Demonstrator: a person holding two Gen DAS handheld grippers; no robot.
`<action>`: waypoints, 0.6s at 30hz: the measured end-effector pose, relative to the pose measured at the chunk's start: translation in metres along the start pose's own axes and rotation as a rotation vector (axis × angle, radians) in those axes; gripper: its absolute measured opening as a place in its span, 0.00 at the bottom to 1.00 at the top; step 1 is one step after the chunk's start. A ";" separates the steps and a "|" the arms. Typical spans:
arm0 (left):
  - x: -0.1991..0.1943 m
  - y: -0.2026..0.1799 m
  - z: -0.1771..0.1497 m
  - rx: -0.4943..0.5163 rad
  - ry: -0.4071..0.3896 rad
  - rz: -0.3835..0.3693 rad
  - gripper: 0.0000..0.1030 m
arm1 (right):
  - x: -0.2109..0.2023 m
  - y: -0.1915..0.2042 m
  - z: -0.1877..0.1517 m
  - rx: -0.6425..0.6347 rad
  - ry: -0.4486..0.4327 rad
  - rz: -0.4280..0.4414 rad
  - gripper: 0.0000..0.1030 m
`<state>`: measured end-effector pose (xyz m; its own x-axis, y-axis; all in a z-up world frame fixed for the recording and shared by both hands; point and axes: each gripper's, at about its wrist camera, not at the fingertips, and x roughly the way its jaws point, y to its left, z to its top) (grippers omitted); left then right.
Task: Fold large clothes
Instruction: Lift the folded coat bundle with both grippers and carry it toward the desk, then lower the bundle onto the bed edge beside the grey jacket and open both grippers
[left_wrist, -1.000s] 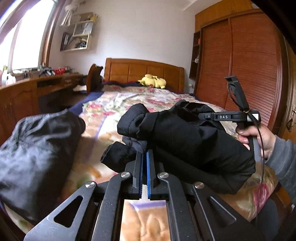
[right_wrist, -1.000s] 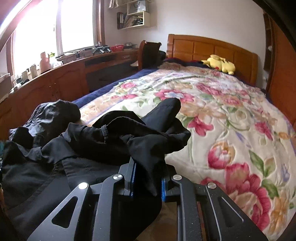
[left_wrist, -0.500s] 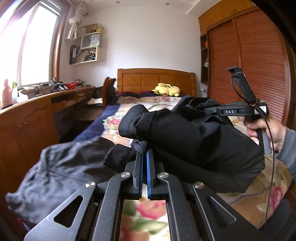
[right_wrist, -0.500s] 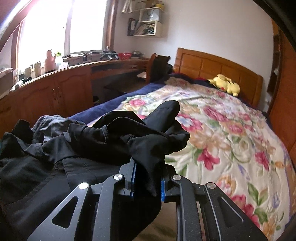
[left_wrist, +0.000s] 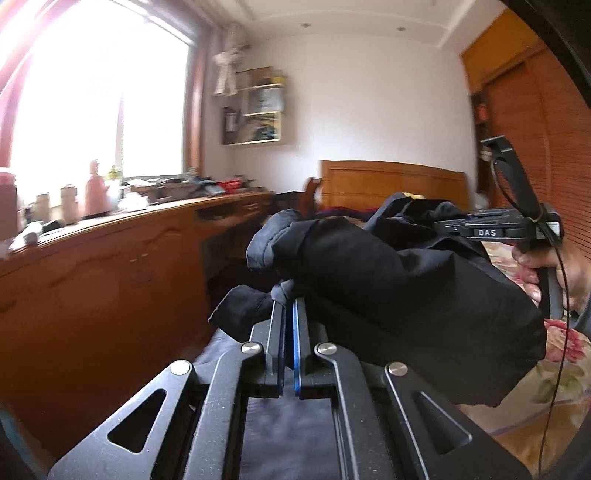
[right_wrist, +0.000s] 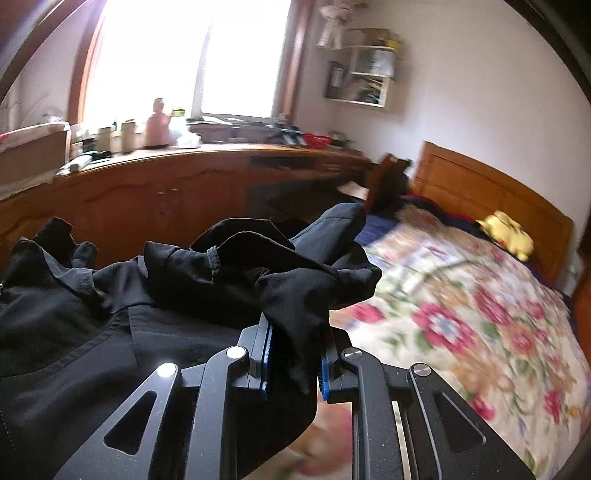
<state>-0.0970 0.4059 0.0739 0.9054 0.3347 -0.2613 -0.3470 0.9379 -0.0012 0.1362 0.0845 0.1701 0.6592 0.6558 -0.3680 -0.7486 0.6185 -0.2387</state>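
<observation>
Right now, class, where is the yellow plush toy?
In the right wrist view, the yellow plush toy lies far right on the floral bedspread, just before the wooden headboard.

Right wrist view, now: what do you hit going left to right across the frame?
Window → pink bottle on the wooden counter → wall shelf → wooden headboard → yellow plush toy. Lower down: black garment, pinched in the right hand-held gripper, then floral bedspread.
</observation>
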 end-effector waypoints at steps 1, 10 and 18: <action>0.000 0.008 -0.003 -0.008 0.005 0.017 0.03 | 0.007 0.010 0.003 -0.003 -0.005 0.019 0.19; 0.022 0.063 -0.070 -0.048 0.157 0.140 0.03 | 0.101 0.069 -0.040 -0.035 0.114 0.124 0.21; 0.019 0.064 -0.064 -0.077 0.171 0.151 0.06 | 0.117 0.051 -0.045 0.014 0.163 0.104 0.47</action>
<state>-0.1175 0.4661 0.0069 0.7894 0.4440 -0.4240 -0.4988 0.8665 -0.0212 0.1721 0.1727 0.0744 0.5575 0.6384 -0.5307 -0.8102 0.5579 -0.1800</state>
